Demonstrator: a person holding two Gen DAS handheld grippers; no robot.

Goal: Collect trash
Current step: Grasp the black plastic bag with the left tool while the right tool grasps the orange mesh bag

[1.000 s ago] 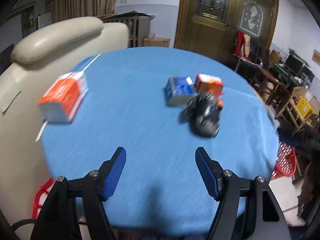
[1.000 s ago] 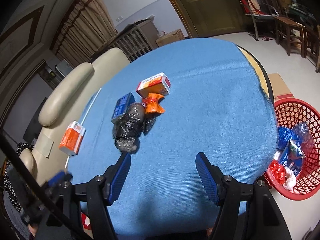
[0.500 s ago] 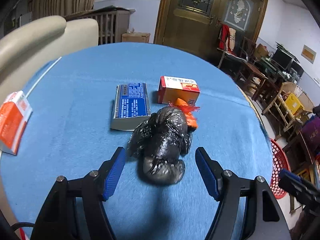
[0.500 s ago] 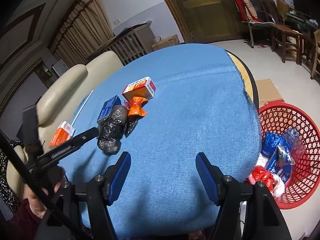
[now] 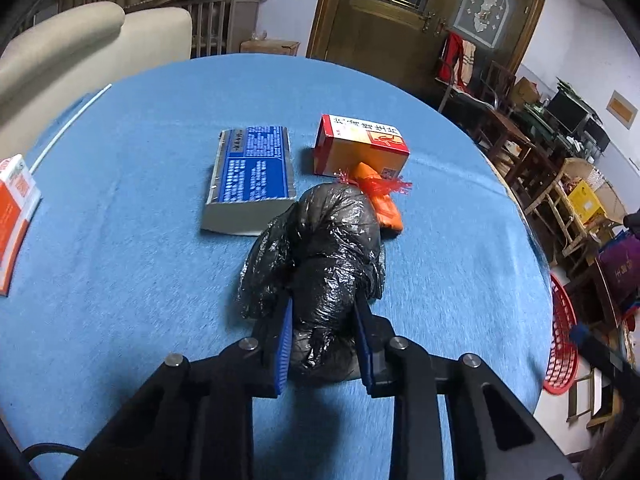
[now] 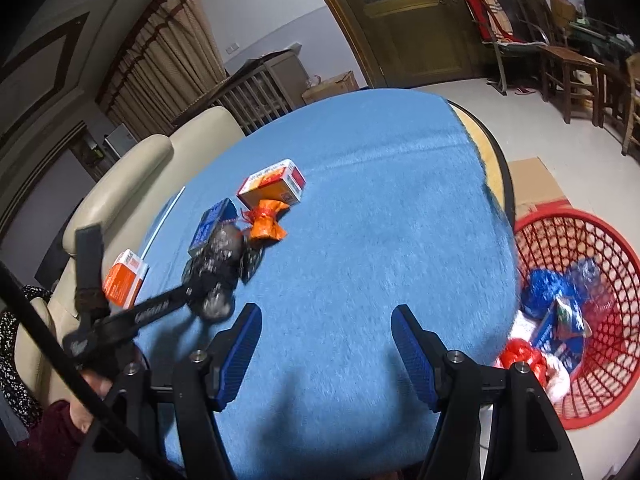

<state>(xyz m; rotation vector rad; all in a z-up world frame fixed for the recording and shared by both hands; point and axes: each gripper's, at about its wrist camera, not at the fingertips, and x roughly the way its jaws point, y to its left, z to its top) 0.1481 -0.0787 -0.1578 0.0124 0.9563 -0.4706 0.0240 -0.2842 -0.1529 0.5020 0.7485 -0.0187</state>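
Note:
A crumpled black plastic bag (image 5: 320,256) lies on the blue round table (image 5: 140,280). My left gripper (image 5: 323,312) is shut on its near end. Behind it lie a blue-and-silver box (image 5: 252,180), an orange-red box (image 5: 360,146) and a small orange wrapper (image 5: 382,200). An orange-white carton (image 5: 14,208) lies at the far left. In the right wrist view the bag (image 6: 218,268) shows with the left gripper on it. My right gripper (image 6: 326,350) is open and empty above the table's near edge.
A red mesh basket (image 6: 624,320) holding several pieces of trash stands on the floor right of the table; its rim shows in the left wrist view (image 5: 562,340). A cream armchair (image 5: 80,44) stands against the table's left side. Wooden chairs (image 6: 568,64) stand far right.
My left gripper has moved forward onto the black bag and closed on it. My right gripper has stayed open and shifted slightly toward the table's right edge.

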